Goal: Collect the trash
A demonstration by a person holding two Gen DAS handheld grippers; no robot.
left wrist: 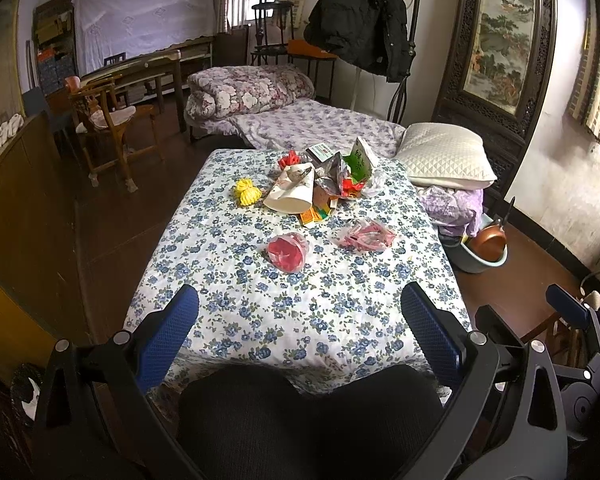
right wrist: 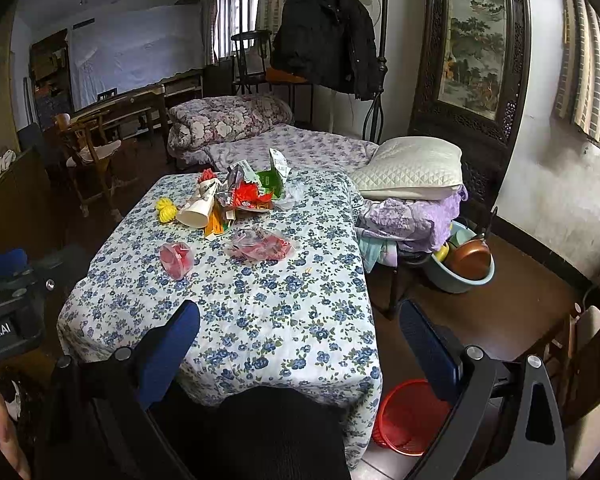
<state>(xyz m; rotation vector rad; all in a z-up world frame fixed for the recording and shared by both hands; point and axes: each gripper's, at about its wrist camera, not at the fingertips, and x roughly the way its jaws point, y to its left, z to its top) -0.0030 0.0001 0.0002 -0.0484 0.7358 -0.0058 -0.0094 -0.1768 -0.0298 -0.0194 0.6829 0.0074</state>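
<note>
Trash lies on a table with a blue-flowered cloth [left wrist: 300, 320] [right wrist: 260, 312]. A pile at the far end holds a white paper cup [left wrist: 292, 192] [right wrist: 198, 210], a green carton [left wrist: 359, 160] [right wrist: 274, 178], foil and red wrappers [left wrist: 339, 180] [right wrist: 244, 194] and a yellow wad [left wrist: 246, 192] [right wrist: 166, 209]. Nearer lie a red plastic cup [left wrist: 288, 252] [right wrist: 176, 260] and a clear bag with pink bits [left wrist: 365, 234] [right wrist: 262, 244]. My left gripper [left wrist: 300, 312] hangs open over the near table edge, empty. My right gripper [right wrist: 300, 320] is open and empty too.
A red basket [right wrist: 407, 416] stands on the floor at the table's near right corner. Right of the table are a pillow [right wrist: 411, 168], folded purple cloth [right wrist: 415, 216] and a blue basin with pans [right wrist: 463, 264]. A bed lies behind, a wooden chair [left wrist: 108, 128] at left.
</note>
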